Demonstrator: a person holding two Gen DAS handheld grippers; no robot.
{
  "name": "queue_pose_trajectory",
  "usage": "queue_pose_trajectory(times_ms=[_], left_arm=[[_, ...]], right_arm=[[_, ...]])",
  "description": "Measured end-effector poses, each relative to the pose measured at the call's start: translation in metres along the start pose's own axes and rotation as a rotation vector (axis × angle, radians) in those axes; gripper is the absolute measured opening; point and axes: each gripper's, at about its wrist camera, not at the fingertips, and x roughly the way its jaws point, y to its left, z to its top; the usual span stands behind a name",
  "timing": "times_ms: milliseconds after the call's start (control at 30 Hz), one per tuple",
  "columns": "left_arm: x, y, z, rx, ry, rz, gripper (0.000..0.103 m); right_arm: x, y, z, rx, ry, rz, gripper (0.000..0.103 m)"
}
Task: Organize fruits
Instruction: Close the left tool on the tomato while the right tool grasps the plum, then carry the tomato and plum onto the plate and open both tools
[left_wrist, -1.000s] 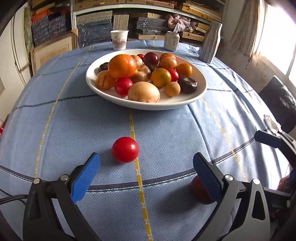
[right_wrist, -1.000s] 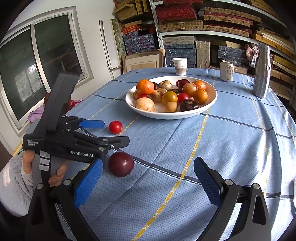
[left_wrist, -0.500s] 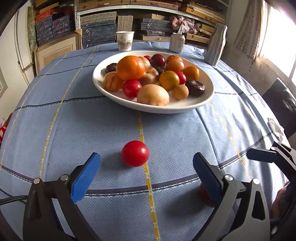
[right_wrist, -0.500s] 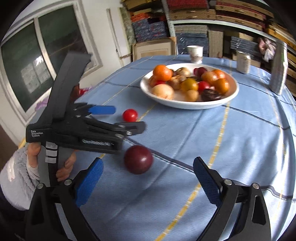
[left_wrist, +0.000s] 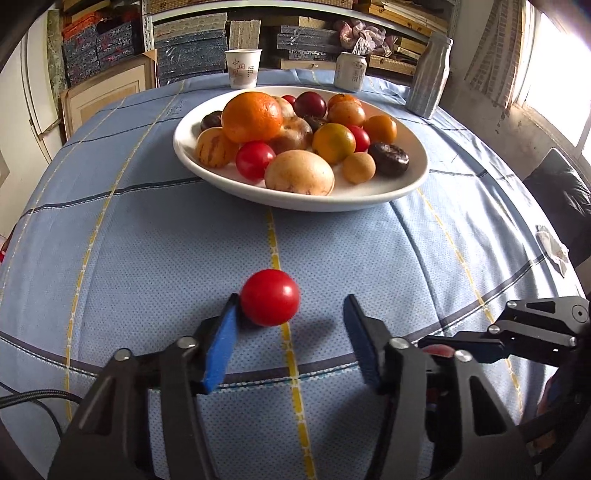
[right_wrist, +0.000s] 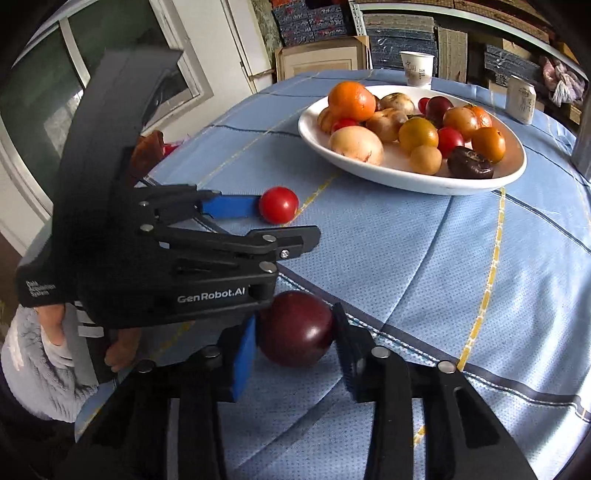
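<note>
A red tomato (left_wrist: 269, 297) lies on the blue tablecloth, also seen in the right wrist view (right_wrist: 278, 205). My left gripper (left_wrist: 291, 314) is partly closed around it; the left pad touches it, the right pad stands apart. A dark red plum (right_wrist: 295, 328) lies near the table's front edge. My right gripper (right_wrist: 293, 332) is shut on it, both pads touching its sides. A white plate (left_wrist: 410, 184) piled with several fruits stands behind; it also shows in the right wrist view (right_wrist: 436, 184).
A paper cup (left_wrist: 242, 68), a can (left_wrist: 349, 71) and a grey bottle (left_wrist: 430, 75) stand behind the plate. My left gripper's body (right_wrist: 147, 258) is close to the left of the plum. Shelves line the wall.
Both grippers moved forward and their jaws narrowed. The left now brackets the tomato. The right has closed on the plum.
</note>
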Motion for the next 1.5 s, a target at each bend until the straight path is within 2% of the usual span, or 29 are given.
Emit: queue_pose_trajectory(times_ms=[67, 100, 233, 567, 767, 900, 1067, 1167, 1300, 1500], left_arm=[[0.000, -0.001, 0.000, 0.006, -0.002, 0.003, 0.033], [-0.001, 0.000, 0.000, 0.005, -0.003, 0.000, 0.031], [-0.001, 0.003, 0.001, -0.012, -0.003, -0.017, 0.031], [-0.018, 0.000, 0.000, -0.004, -0.062, 0.023, 0.031], [-0.060, 0.013, 0.001, -0.050, -0.174, 0.050, 0.031], [-0.090, 0.025, 0.020, -0.054, -0.203, 0.084, 0.031], [-0.141, 0.038, 0.073, -0.088, -0.294, 0.108, 0.031], [-0.153, 0.032, 0.102, -0.087, -0.334, 0.104, 0.031], [-0.132, 0.022, 0.132, -0.095, -0.324, 0.078, 0.031], [-0.069, 0.027, 0.155, -0.132, -0.258, 0.074, 0.031]], right_arm=[[-0.001, -0.002, -0.001, 0.012, -0.005, 0.014, 0.038], [-0.002, -0.003, -0.001, 0.015, -0.007, 0.017, 0.038], [-0.009, -0.005, -0.004, 0.026, -0.036, 0.016, 0.038], [-0.025, -0.015, -0.009, 0.066, -0.096, 0.011, 0.038], [-0.068, -0.039, -0.014, 0.144, -0.244, -0.027, 0.038], [-0.118, -0.070, -0.004, 0.233, -0.353, -0.039, 0.038], [-0.191, -0.089, 0.043, 0.245, -0.500, -0.094, 0.038], [-0.220, -0.088, 0.075, 0.226, -0.586, -0.090, 0.038], [-0.209, -0.087, 0.104, 0.216, -0.597, -0.046, 0.038], [-0.133, -0.095, 0.139, 0.237, -0.479, 0.009, 0.038]])
